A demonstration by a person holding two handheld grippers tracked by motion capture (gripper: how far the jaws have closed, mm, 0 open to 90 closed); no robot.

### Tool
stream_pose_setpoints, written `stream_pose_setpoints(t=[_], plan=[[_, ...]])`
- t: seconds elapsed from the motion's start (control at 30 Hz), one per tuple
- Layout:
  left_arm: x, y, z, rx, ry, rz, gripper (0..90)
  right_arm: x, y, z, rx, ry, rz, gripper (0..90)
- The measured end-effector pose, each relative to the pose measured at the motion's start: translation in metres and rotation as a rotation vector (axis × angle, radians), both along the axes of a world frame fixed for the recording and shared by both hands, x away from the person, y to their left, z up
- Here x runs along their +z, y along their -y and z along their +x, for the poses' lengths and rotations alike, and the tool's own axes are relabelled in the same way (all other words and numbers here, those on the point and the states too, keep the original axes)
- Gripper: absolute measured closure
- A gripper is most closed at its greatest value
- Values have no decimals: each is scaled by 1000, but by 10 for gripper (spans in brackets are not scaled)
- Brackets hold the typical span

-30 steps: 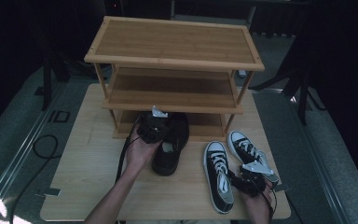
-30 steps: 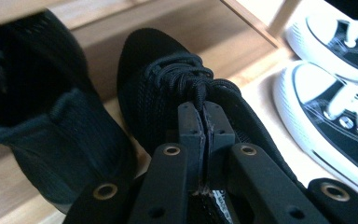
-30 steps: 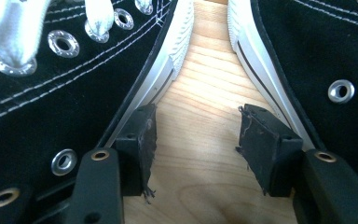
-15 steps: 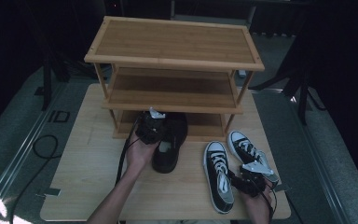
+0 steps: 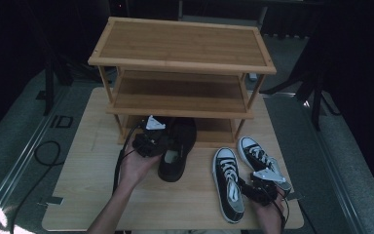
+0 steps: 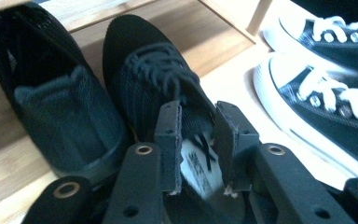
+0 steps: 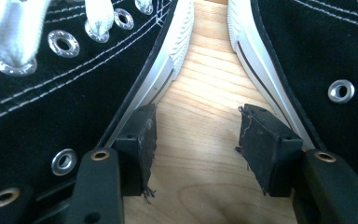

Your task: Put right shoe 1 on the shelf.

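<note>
My left gripper sits at the front of the bamboo shoe rack, low by its bottom shelf. Its jaws have just been opening and now stand partly apart above the mouth of a black knit sneaker; the pads press on nothing, and between them I look down at the printed insole. That sneaker has its toe pushed in on the bottom shelf while its heel sticks out onto the wooden table. In the left gripper view a second black knit sneaker lies just beside it, farther in on the same shelf board.

My right gripper rests near the table's front right edge, down between a pair of black canvas high-tops with white soles and white laces. Its jaws stand wide and hold nothing: bare wood shows between the pads. In the right gripper view one pad is right up against the white sole edge of the left high-top, and the other pad sits just beside the sole of the right high-top. Both high-tops lie flat on the table, toes pointing toward the rack, a narrow strip of table between them.
</note>
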State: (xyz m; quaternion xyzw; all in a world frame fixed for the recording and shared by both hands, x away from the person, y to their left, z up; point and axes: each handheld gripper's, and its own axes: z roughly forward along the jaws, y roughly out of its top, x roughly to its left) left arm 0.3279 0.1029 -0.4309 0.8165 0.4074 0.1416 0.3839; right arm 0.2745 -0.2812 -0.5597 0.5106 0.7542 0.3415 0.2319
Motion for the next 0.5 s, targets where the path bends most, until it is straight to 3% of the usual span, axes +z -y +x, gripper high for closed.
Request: stream_pose_setpoints(t=[0.13,0.23,0.33,0.5], plan=[[-2,-7,-16,-22,5,23,820,0,0,0,1,1,-2,459],[-9,-10,-26,-35,9,65,881,0,0,0,1,2,-2,459],[-23,-12,-31,-38,-21,85,898,0,0,0,2,1,-3,459],[-49,-18,-34,-19,-76,81,900,0,0,0,0,0,0,459]])
